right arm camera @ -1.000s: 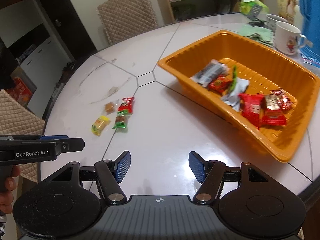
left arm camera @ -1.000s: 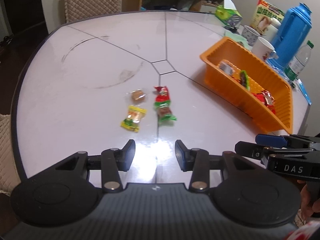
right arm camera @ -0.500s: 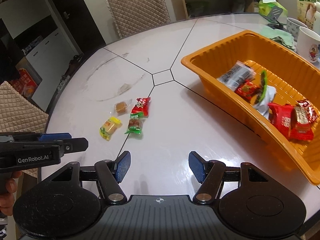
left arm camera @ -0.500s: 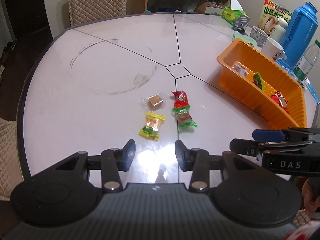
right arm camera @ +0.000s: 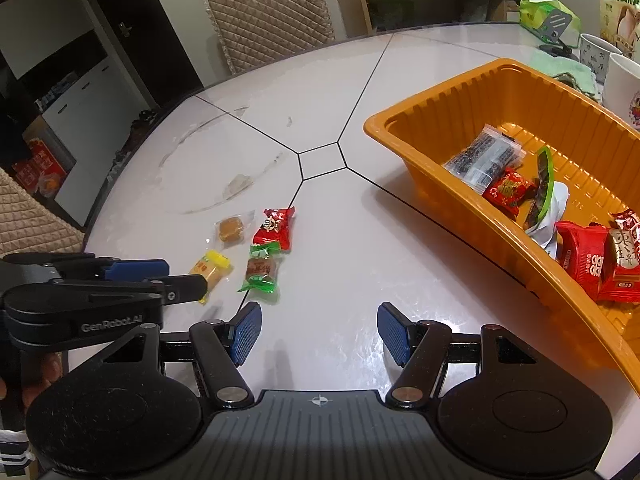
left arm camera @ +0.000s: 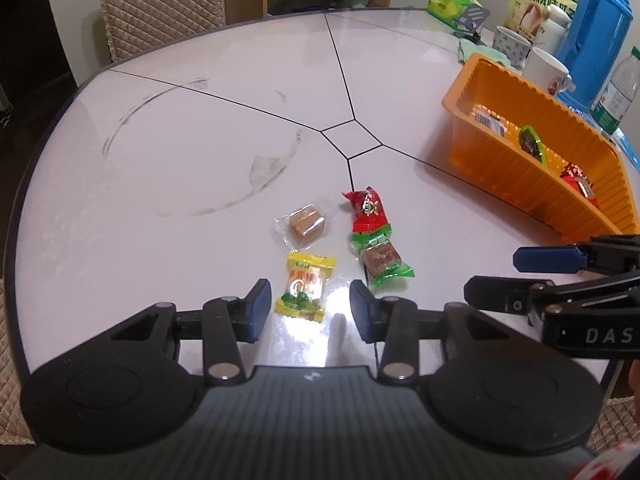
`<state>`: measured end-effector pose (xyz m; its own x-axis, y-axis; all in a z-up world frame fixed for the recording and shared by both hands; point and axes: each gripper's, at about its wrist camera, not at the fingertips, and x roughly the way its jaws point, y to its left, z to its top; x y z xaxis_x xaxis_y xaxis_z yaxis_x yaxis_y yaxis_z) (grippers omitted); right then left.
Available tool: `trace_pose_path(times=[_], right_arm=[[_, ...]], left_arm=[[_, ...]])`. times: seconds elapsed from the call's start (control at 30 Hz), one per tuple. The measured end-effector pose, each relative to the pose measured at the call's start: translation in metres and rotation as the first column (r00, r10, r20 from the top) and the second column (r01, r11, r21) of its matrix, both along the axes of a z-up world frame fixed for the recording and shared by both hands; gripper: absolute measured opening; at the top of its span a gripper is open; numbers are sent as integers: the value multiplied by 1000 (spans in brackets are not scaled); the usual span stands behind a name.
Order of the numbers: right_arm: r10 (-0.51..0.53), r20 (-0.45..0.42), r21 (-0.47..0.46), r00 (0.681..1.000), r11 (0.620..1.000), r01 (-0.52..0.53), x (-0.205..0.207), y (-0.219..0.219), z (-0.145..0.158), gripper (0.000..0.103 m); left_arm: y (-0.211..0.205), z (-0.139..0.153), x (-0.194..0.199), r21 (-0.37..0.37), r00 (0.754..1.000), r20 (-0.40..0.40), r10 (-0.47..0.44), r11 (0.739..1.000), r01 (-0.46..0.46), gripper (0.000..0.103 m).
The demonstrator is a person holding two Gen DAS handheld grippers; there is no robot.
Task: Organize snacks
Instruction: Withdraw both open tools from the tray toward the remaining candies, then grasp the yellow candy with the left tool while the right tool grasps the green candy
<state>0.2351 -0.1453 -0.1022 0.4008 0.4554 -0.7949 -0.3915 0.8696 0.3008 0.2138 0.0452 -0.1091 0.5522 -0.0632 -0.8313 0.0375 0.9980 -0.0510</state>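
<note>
Several wrapped snacks lie on the white table: a yellow packet (left arm camera: 305,284) (right arm camera: 211,272), a clear-wrapped brown cake (left arm camera: 306,223) (right arm camera: 231,229), a red packet (left arm camera: 368,210) (right arm camera: 275,227) and a green-wrapped brown bar (left arm camera: 382,261) (right arm camera: 261,271). My left gripper (left arm camera: 311,311) is open, its fingertips on either side of the yellow packet's near end, just above the table. My right gripper (right arm camera: 319,333) is open and empty over bare table, near the green bar. The orange tray (right arm camera: 432,172) (left arm camera: 500,168) at the right holds several snacks.
Two mugs (left arm camera: 532,60), a blue thermos (left arm camera: 592,20), a water bottle (left arm camera: 616,92), a tissue box (left arm camera: 452,2) and a snack box stand behind the tray. A quilted chair (right arm camera: 272,20) stands at the table's far side. The table's rim curves at the left.
Both grippers have moved forward toward the loose snacks. The left gripper's open fingers now flank the yellow packet. The snacks have not moved.
</note>
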Motion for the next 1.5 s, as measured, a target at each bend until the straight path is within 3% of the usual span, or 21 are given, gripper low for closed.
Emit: trace_pose_path(times=[0.27,0.53,0.93,1.23,1.37,1.5], right_arm=[[-10,-9,-8,1000,1000,10,5,0,-5,64],[-17,-13,-9,1000,1000,17,9,0,-7,64],[5,-2,-5,1000,1000,-5,12,6,-7,64],[86,28,13,996,996,-87,16,27,-9,64],[143,40,14,989,990,-143,18,45,-12,47],[179,54,-8,982,984,-179,19,61,-16,43]], left_arm=[[1,-9,10,2,1000,-14,-18,1000,18,37],[2,-13,15,-8,999,-28,-18,1000,18,20],[3,-7,10,-11,1000,-5,-25,1000,25,19],[21,4,-6,-27,999,1,41,999,-41,19],[30,7,-7,-24,997,4,79,997,-79,19],[36,11,-10,-22,994,12,108,994,-107,19]])
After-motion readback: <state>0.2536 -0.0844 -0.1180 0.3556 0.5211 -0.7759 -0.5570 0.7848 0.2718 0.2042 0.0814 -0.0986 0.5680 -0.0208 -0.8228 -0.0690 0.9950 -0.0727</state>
